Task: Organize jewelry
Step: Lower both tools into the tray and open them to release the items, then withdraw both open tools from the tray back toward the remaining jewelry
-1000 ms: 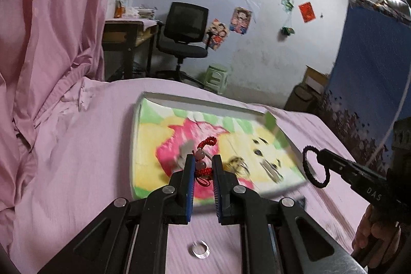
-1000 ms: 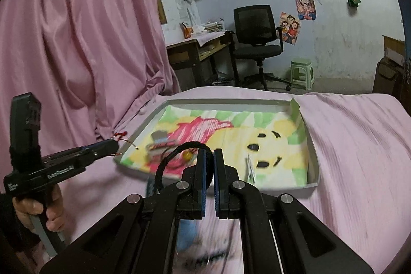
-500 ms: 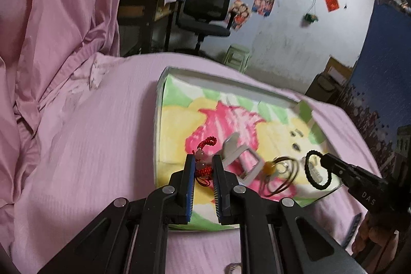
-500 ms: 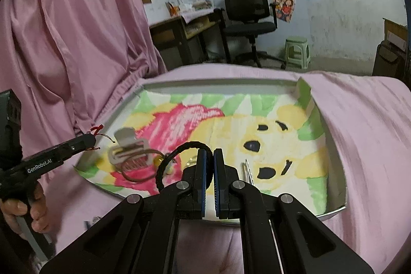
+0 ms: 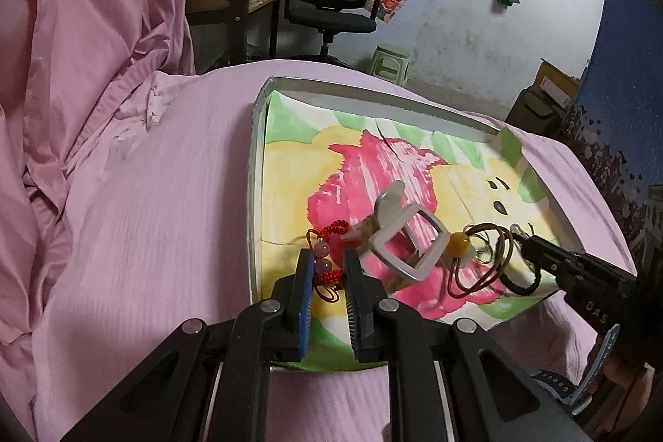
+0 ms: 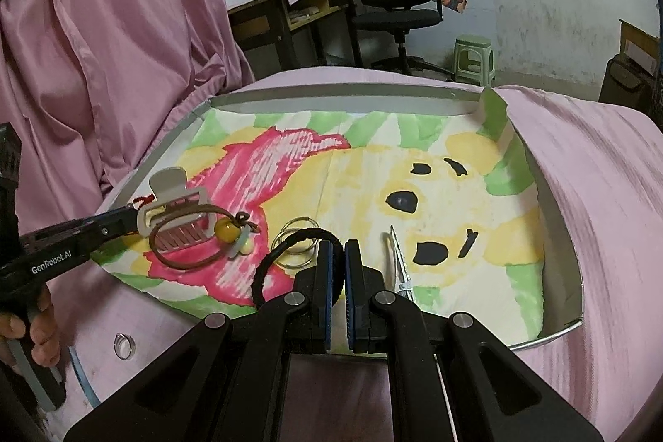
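The left gripper point(image 5: 327, 268) holds a red cord charm point(image 5: 325, 255) between its narrow-set pads, just over the near left corner of the tray point(image 5: 259, 135); the charm stands roughly upright, its long axis running up from the jaws, with two pale pink beads one above the other and a red knotted loop leaning off to the upper right. The right gripper point(image 6: 335, 259) is pressed nearly closed on a black braided hair tie point(image 6: 290, 251), one loop that arcs out to the left of the jaws and hangs just above the near edge of the tray. The tray sits on a pink bedsheet point(image 5: 145, 193) and is lined with a painted sheet showing a pink and a yellow cartoon figure. Lying in it are one white hair claw clip point(image 6: 174, 210), its long axis running left to right in the right wrist view with its teeth toward the camera; one brown cord loop point(image 6: 186, 259) carrying an amber bead point(image 6: 225, 228), draped over and beside the clip; what look like two or three thin metal rings point(image 6: 296, 235) overlapping one another, though the count is hard to settle; and one slim silver hair pin point(image 6: 395, 255) pointing away from the camera, just right of the right gripper. Outside the tray, one silver ring point(image 6: 124, 344) rests on the sheet near the hand point(image 6: 35, 330) that bears the left gripper.
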Motion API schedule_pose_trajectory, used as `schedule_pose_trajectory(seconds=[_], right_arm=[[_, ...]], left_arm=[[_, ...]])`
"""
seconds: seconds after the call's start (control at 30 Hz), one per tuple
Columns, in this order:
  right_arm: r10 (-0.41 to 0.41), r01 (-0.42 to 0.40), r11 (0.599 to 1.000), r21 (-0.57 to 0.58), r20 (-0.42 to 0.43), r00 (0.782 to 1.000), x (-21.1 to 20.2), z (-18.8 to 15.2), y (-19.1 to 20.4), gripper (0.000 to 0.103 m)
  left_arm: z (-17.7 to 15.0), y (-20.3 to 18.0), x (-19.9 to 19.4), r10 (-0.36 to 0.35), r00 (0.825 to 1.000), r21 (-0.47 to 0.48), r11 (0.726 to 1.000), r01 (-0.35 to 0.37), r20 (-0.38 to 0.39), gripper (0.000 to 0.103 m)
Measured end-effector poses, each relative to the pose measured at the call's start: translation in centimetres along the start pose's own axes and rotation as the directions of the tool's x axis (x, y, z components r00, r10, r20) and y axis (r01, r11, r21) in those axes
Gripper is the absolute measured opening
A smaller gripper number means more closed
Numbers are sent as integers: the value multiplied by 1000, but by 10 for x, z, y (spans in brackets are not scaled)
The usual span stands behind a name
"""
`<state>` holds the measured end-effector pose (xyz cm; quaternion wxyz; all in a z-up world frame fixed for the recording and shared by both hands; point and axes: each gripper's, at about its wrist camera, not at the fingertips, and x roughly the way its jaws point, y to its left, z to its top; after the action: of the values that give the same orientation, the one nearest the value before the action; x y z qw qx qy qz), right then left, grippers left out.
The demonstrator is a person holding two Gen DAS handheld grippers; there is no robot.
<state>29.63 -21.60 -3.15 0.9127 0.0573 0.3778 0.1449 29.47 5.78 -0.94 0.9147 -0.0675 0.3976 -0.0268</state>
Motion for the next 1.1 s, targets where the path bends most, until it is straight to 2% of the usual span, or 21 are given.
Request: schedule_pose_trajectory(seconds=[0.13,0.23,0.37,0.47,0.63,0.7,0.87,0.9,1.1], right_arm=[[-9,9,1000,-8,-15,1000,1,1,0,6],[-14,13,1000,-12,-22,1000,1,0,0,7],[-16,16,1000,-8,-10,1000,-5,-1,-2,23],[-20,20,1000,-13,13,1000,-13,-3,-2,27],[-28,29,1000,-10,81,996,-35,-5,-3,43],[-26,27,1000,-3,106,994,-44,-6,-4,48],[-24,26,1000,-9,174,984,-69,-12,-2,66],[-22,24,1000,-10,189,982,-74,-13,-2,69],[-5,9,1000,-13,275,961,-103,-24,3,89]], left_arm=[[-1,-1,-2,3,1000,11,1000,-3,-1,15],[-3,-2,-6,5,1000,17,1000,-5,8,22],[-7,-3,-14,-16,999,16,1000,16,32,35],[-10,-7,-23,-9,998,25,1000,8,67,56],[-17,-12,-41,-21,993,40,999,17,120,63],[-20,-13,-47,-24,990,35,999,20,136,73],[-29,-14,-64,-21,981,27,1000,16,191,86],[-31,-15,-68,-15,979,27,1000,10,205,92],[-45,-19,-91,5,955,36,999,-16,297,101]])
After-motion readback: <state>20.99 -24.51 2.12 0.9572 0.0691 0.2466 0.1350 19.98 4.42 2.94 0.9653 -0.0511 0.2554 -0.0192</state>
